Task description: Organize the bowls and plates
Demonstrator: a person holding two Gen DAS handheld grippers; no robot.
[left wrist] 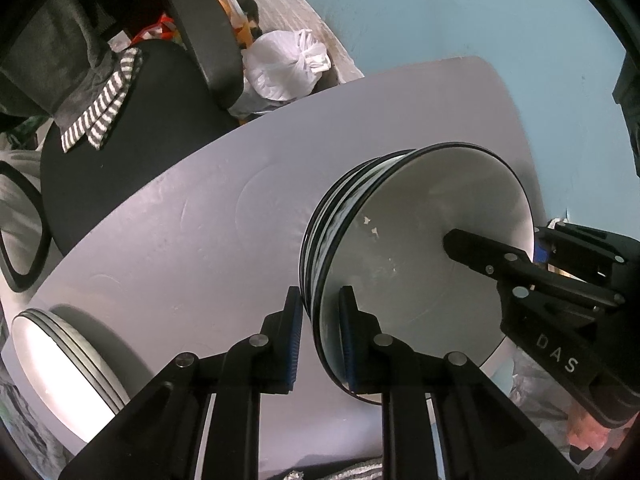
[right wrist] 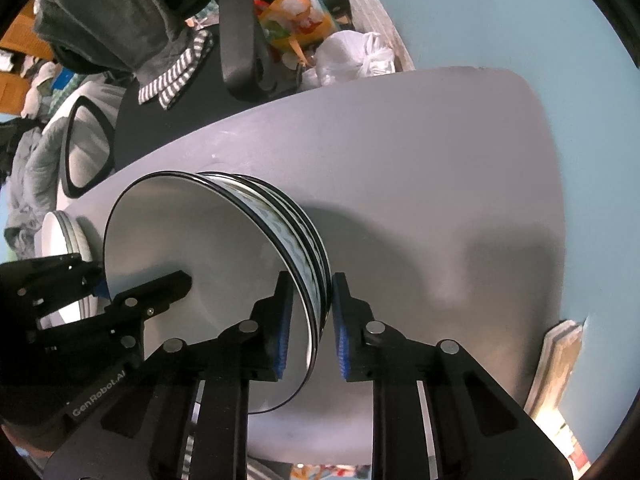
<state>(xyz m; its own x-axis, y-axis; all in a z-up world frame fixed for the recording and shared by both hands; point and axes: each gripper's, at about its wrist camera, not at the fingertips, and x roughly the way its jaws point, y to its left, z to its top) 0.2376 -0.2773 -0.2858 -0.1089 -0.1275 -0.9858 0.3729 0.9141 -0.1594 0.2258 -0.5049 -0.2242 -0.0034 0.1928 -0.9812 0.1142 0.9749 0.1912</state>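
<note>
Both sets of jaws stand narrow astride opposite rims of the stacked bowls (left wrist: 400, 248): the left gripper (left wrist: 320, 332) clamps the near rim in its view, the right gripper (right wrist: 308, 320) the far side. The stack sits between the two, on the grey tabletop (left wrist: 180, 232). A second stack of plates (left wrist: 60, 360) rests well apart, beyond the left gripper.
</note>
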